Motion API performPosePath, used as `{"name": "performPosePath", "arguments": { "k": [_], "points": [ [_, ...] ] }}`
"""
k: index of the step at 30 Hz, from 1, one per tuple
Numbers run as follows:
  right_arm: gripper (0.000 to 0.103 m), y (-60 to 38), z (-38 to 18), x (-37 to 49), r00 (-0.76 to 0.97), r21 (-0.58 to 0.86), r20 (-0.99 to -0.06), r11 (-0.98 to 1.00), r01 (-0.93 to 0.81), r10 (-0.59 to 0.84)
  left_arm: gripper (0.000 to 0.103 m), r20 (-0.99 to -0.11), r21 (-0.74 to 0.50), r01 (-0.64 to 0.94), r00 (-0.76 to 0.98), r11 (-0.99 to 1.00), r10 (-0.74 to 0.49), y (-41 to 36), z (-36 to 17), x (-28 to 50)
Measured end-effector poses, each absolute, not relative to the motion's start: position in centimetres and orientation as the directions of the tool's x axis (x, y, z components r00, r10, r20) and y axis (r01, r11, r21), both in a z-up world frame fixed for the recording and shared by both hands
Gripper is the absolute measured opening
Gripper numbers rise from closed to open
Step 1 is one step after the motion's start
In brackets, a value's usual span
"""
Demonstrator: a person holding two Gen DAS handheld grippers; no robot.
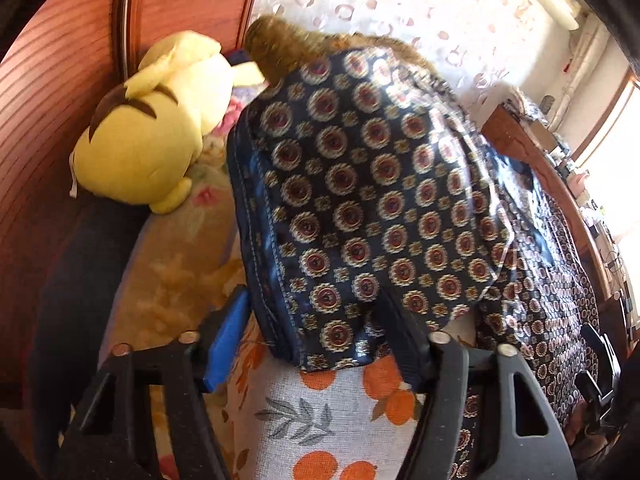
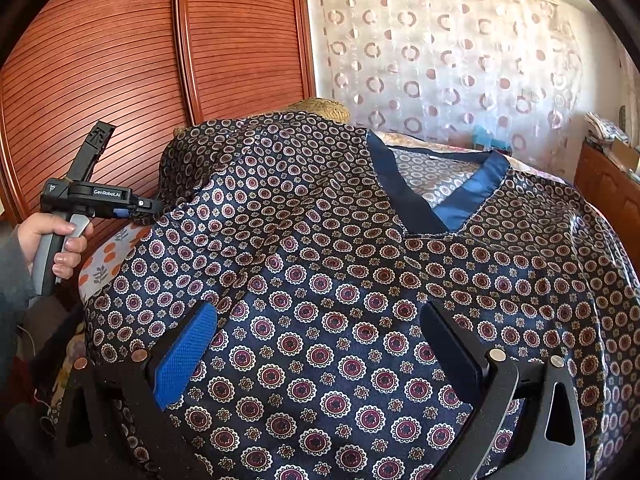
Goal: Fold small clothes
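Nearest the left wrist camera, the left gripper (image 1: 316, 344) stands with its jaws part-way apart astride the hemmed sleeve end of the patterned shirt (image 1: 372, 184), though pad contact cannot be confirmed; left of that shirt a yellow plush toy (image 1: 148, 136) lies against the wooden wardrobe (image 1: 48, 92). Seen from the right wrist, a hand (image 2: 56, 240) grips the left tool at the shirt's left edge. Right gripper (image 2: 320, 356) hangs released over the shirt's front, which is spread across the orange-print bedsheet (image 2: 108, 260), blue V-neck (image 2: 440, 196) uppermost.

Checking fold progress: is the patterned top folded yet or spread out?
Mostly spread: the patterned top lies open with its blue V-neck showing; only its left sleeve is lifted near the left tongs.
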State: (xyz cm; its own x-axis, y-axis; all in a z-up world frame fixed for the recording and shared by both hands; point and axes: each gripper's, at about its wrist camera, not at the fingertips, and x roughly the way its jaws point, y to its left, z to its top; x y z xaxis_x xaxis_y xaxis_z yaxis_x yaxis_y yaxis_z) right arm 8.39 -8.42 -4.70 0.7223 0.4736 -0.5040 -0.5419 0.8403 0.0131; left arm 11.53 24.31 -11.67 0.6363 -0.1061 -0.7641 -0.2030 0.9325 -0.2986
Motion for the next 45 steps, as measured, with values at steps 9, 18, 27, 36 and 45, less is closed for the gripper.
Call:
{"name": "performPosePath", "arguments": {
  "k": [9,18,27,36,45],
  "points": [
    [0.102,-8.9,-4.9,8.5,0.717,0.042,-0.5,0.84,-0.541,0.487,0.005,-0.708,-0.178,-0.135,0.705,0.975,-0.032,21.8,-7.7,10.1],
    [0.102,-10.1,-4.5,8.6,0.723,0.064,-0.503,0.855,-0.514,0.473,0.004,-0.64,-0.168,0.096,0.746,0.981,-0.183,14.3,-1.8,11.9],
    [0.102,-15.0,-3.0,8.2,0.779,0.117,-0.454,0.895,-0.43,0.433,0.004,-0.654,-0.126,0.348,0.675,0.929,-0.342,3.5,1.3,14.6],
    [0.102,-16.7,-2.9,7.8,0.792,0.122,-0.449,0.907,-0.404,0.413,0.047,-0.652,-0.026,0.31,0.715,0.95,-0.251,4.1,2.1,13.1],
    [0.102,-16.2,-1.8,8.5,0.793,0.084,-0.456,0.907,-0.413,0.403,0.079,-0.653,-0.057,0.231,0.727,0.971,-0.211,9.6,-0.2,10.9]
  ]
}}
